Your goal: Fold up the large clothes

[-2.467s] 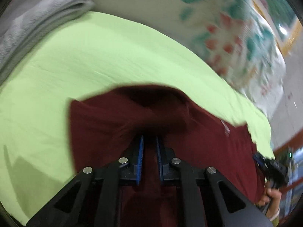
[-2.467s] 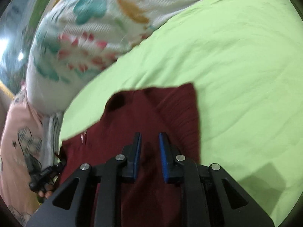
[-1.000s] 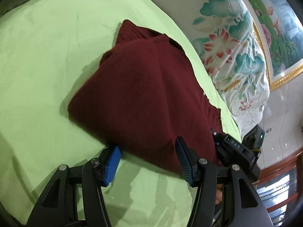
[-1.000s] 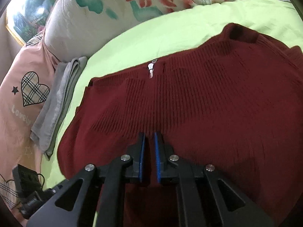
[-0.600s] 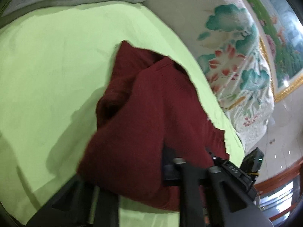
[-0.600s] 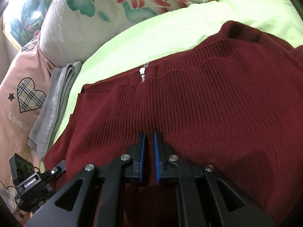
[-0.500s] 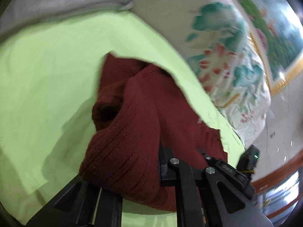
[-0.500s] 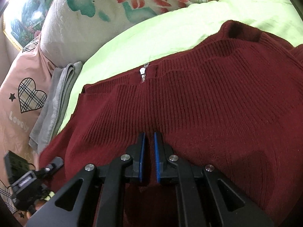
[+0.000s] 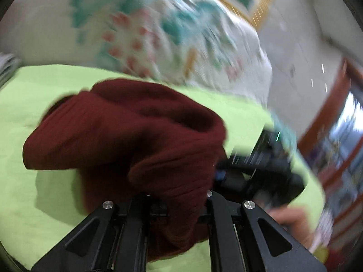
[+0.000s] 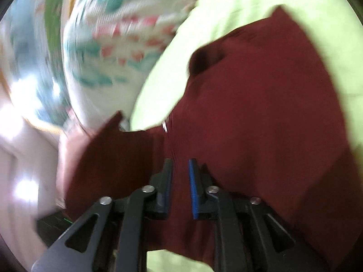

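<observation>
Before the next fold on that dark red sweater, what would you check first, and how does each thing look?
1. Left gripper gripping the red sweater: ok, knit is bunched over its closed fingers.
2. Right gripper holding cloth: not ok, its jaws have just been opening, with a gap between the pads and sweater between them.
3. Sweater lying flat: not ok, it is lifted and humped.
4. Green sheet free for laying it down: ok, bare beside the sweater.
5. Grippers clear of each other: cannot tell, they look close at the sweater's edge.
6. Pictures sharp enough to judge edges: not ok, both are blurred.
</observation>
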